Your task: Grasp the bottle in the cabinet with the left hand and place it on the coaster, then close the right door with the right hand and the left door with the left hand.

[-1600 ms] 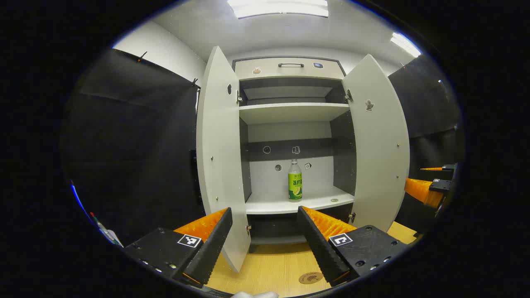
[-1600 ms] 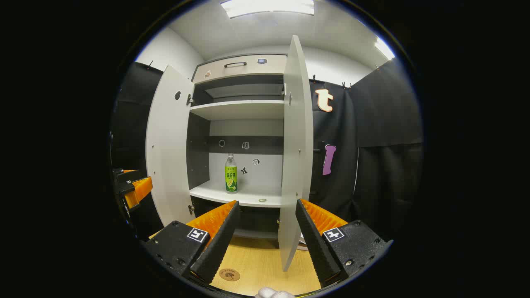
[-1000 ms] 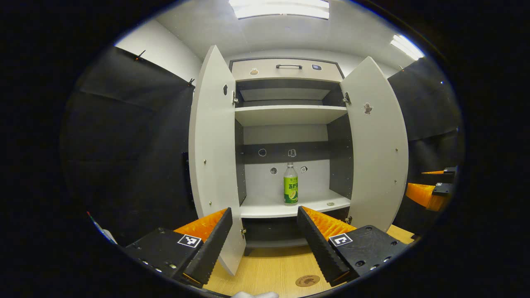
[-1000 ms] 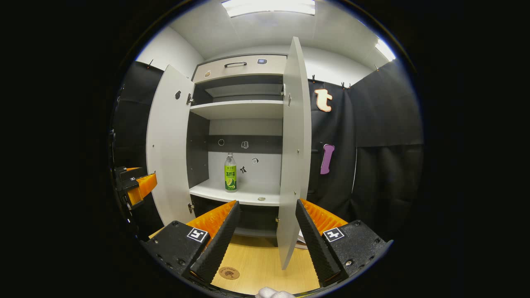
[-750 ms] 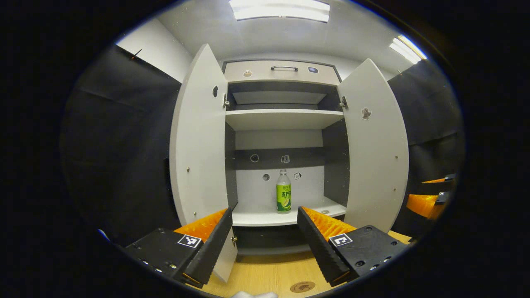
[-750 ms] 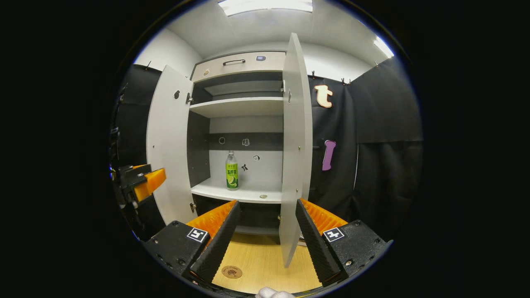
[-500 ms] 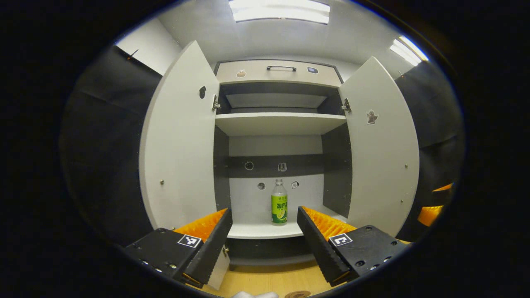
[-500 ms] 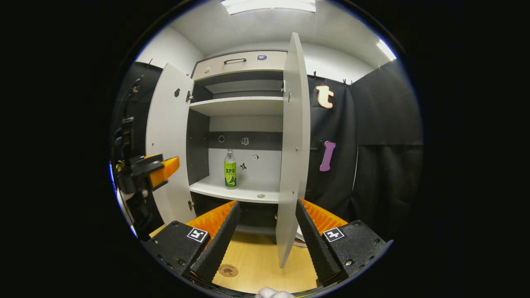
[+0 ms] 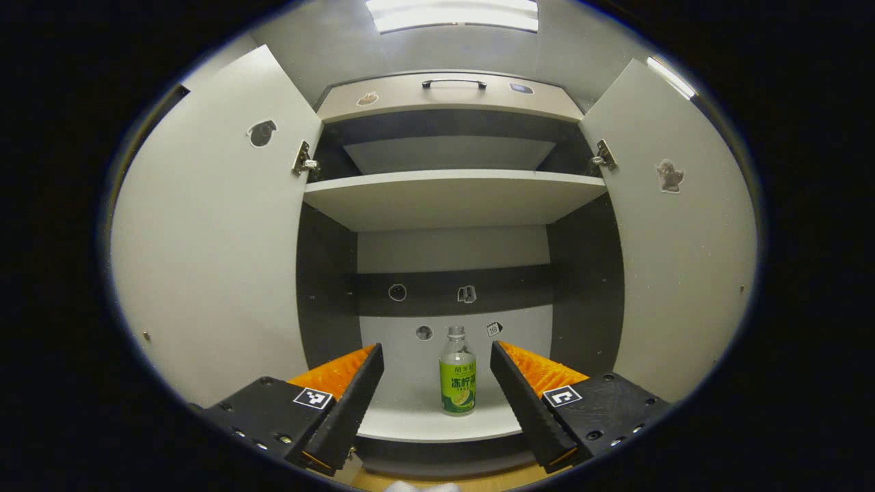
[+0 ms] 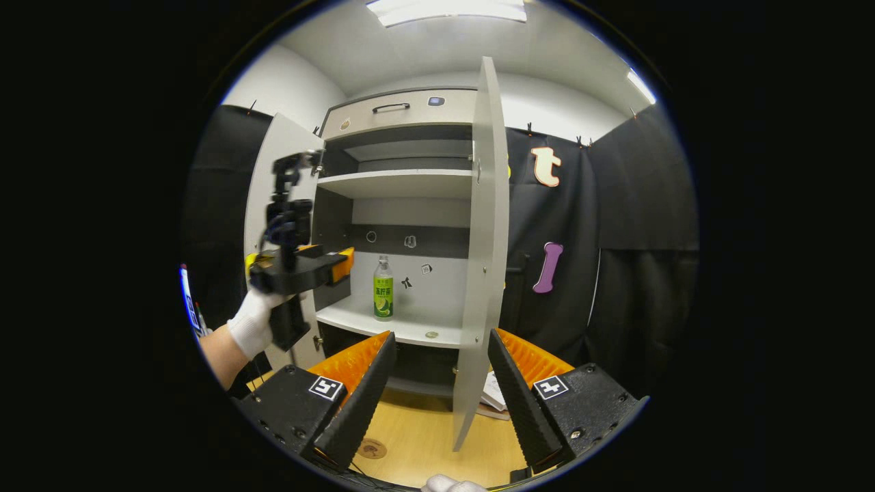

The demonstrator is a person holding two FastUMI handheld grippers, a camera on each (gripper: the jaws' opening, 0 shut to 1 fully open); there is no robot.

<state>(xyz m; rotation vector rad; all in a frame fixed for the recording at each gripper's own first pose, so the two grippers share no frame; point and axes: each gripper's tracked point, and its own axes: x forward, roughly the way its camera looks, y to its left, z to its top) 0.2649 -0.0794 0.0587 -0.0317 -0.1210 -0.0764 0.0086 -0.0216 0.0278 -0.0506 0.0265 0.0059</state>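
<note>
Jaws of the left gripper (image 9: 436, 383) stand wide apart, empty, the bottle (image 9: 457, 372) upright at twelve o'clock on the cabinet's lower shelf (image 9: 410, 420), not yet touched. Right gripper (image 10: 437, 372) hangs unclenched by the right door (image 10: 482, 273). An off-centre reach could topple the bottle.

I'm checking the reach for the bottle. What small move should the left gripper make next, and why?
Probably ease the left gripper straight forward: it is open, the bottle stands upright on the shelf between its fingers but farther in, untouched.
</note>
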